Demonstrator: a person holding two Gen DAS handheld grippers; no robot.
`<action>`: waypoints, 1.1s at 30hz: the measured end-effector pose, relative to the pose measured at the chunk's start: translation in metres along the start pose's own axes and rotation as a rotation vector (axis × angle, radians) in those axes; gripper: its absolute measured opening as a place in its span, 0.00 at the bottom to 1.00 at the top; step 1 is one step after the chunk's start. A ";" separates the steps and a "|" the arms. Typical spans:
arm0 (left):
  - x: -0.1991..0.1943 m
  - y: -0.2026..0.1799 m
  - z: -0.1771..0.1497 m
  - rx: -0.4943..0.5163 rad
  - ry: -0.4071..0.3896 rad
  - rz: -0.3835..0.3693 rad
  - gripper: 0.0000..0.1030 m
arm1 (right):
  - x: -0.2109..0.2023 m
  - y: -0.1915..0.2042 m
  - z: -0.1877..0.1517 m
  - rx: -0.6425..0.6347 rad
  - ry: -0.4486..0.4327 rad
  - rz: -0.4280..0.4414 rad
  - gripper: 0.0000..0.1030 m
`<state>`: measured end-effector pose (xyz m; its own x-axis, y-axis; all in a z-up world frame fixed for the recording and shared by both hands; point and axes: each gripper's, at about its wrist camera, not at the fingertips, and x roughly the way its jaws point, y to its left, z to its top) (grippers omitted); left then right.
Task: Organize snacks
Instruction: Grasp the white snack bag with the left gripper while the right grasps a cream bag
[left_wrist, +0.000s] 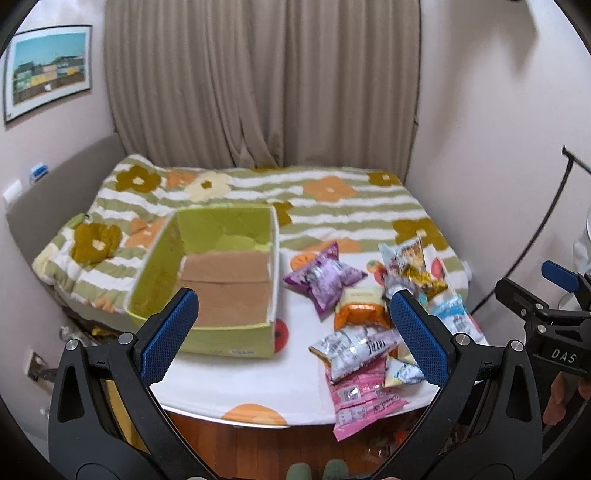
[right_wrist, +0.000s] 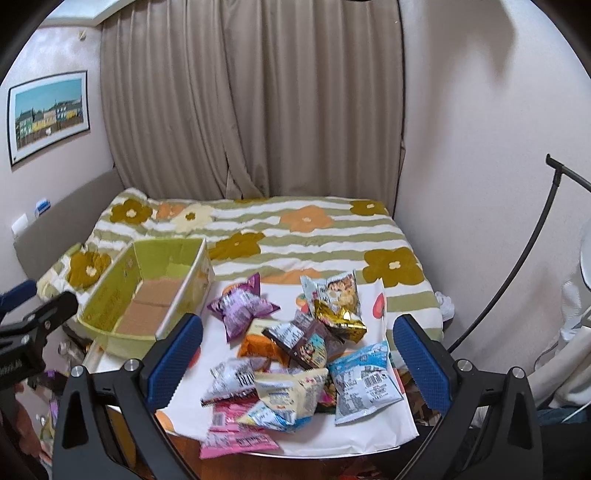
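Several crinkly snack packets lie in a loose, overlapping pile on a white cloth (right_wrist: 369, 435) with orange dots, spread over the near end of a bed. Furthest back in the pile sits a puffy purple packet (right_wrist: 242, 308), its pinched corners flaring like a star, its long axis running diagonally from far right to near left. Beside it a pale bag with a printed picture (right_wrist: 338, 291) stands tilted, leaning on a shiny gold foil packet (right_wrist: 341, 319). An orange packet (right_wrist: 256, 347) lies flat under a dark brown one (right_wrist: 301, 343). Nearer are a silver-white pouch (right_wrist: 234, 378), a cream pillow-shaped bag (right_wrist: 288, 395), and a light blue packet (right_wrist: 364, 384) showing its barcode side up. Flat pink packets (right_wrist: 236, 437) hang over the near edge of the cloth.

Left of the pile, close by it, an open green cardboard box (left_wrist: 221, 284) rests on the bed, its plain brown floor bare, its long axis pointing away from the camera.

Underneath lies a soft quilt (right_wrist: 314, 240) striped green and white with big orange and olive flowers. Beige pleated curtains (right_wrist: 251, 110) hang behind, and a framed picture (right_wrist: 48, 114) is on the left wall.

Left hand-held gripper (left_wrist: 295, 332): blue ribbed pads spread wide apart, gripping nothing, hovering over box and pile. Right hand-held gripper (right_wrist: 297, 362): likewise spread wide and empty, above the pile.
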<state>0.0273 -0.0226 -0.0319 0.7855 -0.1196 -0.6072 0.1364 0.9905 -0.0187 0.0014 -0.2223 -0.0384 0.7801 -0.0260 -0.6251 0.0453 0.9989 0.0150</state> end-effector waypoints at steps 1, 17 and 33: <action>0.008 -0.003 -0.003 0.008 0.017 -0.008 1.00 | 0.005 -0.003 -0.004 -0.002 0.017 0.011 1.00; 0.179 -0.047 -0.065 0.376 0.392 -0.290 1.00 | 0.104 -0.027 -0.083 0.263 0.368 0.041 1.00; 0.253 -0.086 -0.095 0.588 0.512 -0.472 0.89 | 0.155 -0.021 -0.114 0.519 0.459 0.018 1.00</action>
<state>0.1569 -0.1313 -0.2594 0.2247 -0.3200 -0.9204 0.7722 0.6346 -0.0321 0.0501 -0.2431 -0.2250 0.4460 0.1237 -0.8864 0.4172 0.8475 0.3282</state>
